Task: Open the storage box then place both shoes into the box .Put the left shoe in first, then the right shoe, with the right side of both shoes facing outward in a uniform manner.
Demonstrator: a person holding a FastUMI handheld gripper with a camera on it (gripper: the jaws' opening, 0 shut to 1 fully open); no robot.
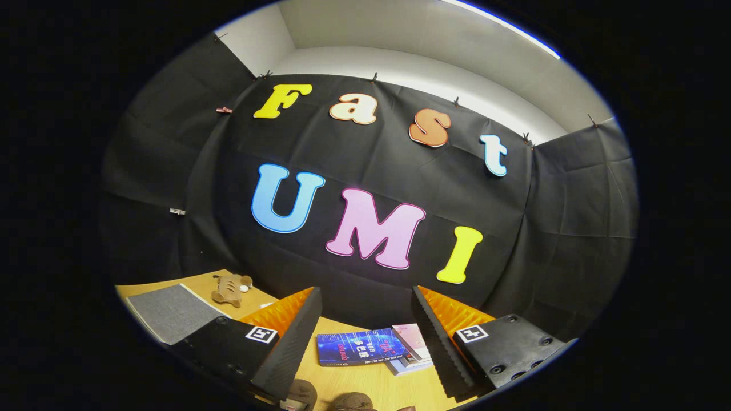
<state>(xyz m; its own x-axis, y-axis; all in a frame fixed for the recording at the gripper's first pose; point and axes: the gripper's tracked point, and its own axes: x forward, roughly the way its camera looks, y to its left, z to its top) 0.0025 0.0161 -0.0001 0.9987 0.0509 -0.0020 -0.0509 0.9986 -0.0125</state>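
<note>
Down on the wooden table (pixel 365 382) I'm seeing a blue book (pixel 357 348) lying flat, with a pale pink book (pixel 412 338) stacked on another just beside it, both sitting between and a little beyond my fingers. Off past the left finger there's a grey mat (pixel 171 313) at the table's edge, and a small brown plush toy (pixel 231 288) resting near its far corner. Black cloth (pixel 571 228) hangs all round as the booth wall, clipped along its top, and above it I can see a pale wall and ceiling. My gripper (pixel 365 319) is tilted upward, pointed more at the cloth than at the tabletop, and its fingers are spread wide apart with nothing between them. Right at the near edge, below the fingers, I catch the brown tops of the shoes (pixel 325 398), two rounded shapes side by side, too cropped for me to tell left from right.
</note>
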